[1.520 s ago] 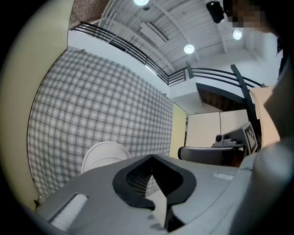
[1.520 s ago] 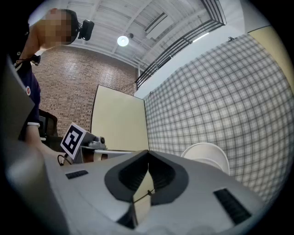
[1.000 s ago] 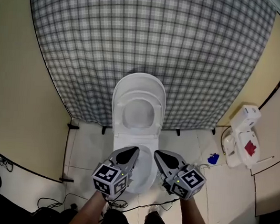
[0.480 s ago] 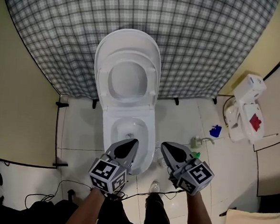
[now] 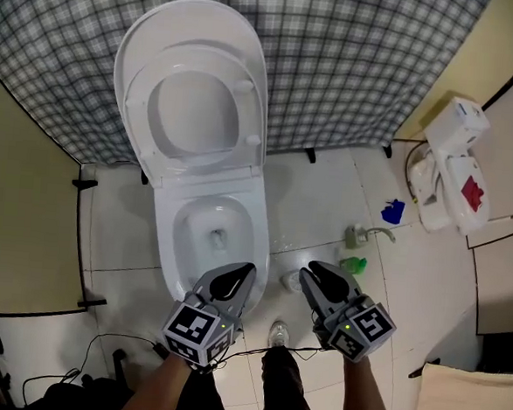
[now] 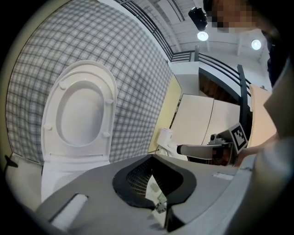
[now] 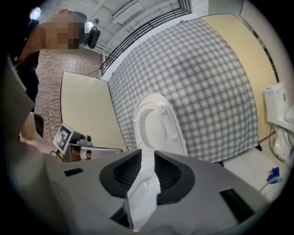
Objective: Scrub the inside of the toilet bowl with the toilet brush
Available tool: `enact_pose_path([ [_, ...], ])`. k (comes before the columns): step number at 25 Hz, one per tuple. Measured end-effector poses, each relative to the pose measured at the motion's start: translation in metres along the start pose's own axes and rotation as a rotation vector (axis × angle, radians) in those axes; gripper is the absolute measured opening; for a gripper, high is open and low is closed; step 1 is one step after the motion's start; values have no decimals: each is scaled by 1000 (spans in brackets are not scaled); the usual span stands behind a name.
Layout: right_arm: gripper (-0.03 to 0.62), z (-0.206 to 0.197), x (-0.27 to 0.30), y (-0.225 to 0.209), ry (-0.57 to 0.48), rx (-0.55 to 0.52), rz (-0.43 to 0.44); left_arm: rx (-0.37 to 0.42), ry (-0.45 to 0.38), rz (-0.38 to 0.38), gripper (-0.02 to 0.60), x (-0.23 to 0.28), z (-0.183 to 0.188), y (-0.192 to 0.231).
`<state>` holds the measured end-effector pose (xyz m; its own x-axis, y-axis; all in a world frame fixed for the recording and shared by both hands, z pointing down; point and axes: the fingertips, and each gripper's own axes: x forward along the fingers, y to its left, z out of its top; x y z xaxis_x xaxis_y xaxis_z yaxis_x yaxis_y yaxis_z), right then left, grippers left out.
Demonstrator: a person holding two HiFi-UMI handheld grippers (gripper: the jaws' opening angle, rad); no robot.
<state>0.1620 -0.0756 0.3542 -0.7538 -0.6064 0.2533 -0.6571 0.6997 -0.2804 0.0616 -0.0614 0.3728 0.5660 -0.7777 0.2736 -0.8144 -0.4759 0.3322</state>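
Observation:
The white toilet [image 5: 162,237] stands with lid and seat [image 5: 194,90] raised against the checked wall; its bowl is open with a little water at the bottom. My left gripper [image 5: 238,277] hovers over the bowl's front rim, its tips touching and nothing in them. To the right of the bowl, over the floor tiles, is my right gripper [image 5: 317,277]. Its jaws have just been opening and stand a little apart with nothing between them. In the right gripper view the toilet [image 7: 154,124] shows through that gap. I cannot pick out a toilet brush for certain.
A white plastic unit with a red patch [image 5: 447,169] stands at the right wall. A blue object [image 5: 393,211], a small tap [image 5: 368,236] and a green object [image 5: 353,265] lie on the tiles to the right of the toilet. Cables [image 5: 124,348] trail at the bottom left.
Both grippers have sunk lower, from over the bowl to its front edge. The head view has tipped down and swung, so the toilet now sits further up and left.

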Motion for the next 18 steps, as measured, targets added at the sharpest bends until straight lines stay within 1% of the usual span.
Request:
enact_pose_path([
  [4, 98, -38, -12, -38, 34, -23, -107, -23, 44, -18, 11, 25, -42, 0],
  [7, 100, -76, -26, -71, 67, -13, -192, -34, 66, -27, 11, 41, -68, -4],
  [8, 112, -90, -31, -82, 82, -10, -217, -37, 71, -29, 10, 46, -76, -5],
  [9, 184, -106, -34, -92, 105, -8, -239, -40, 79, -31, 11, 50, -84, -6],
  [13, 194, -174, -36, -119, 230, 3, -301, -39, 117, -44, 9, 63, -116, -8],
  [14, 232, -190, -35, -124, 250, 15, -314, -39, 127, -46, 9, 65, -122, -8],
  [16, 244, -221, -32, -134, 288, 37, -352, -39, 140, -52, 11, 68, -134, -7],
  [17, 275, -238, -31, -141, 307, 48, -375, -37, 143, -56, 11, 69, -139, -7],
  [18, 293, -253, -30, -147, 326, 60, -399, -35, 145, -60, 11, 71, -143, -7],
])
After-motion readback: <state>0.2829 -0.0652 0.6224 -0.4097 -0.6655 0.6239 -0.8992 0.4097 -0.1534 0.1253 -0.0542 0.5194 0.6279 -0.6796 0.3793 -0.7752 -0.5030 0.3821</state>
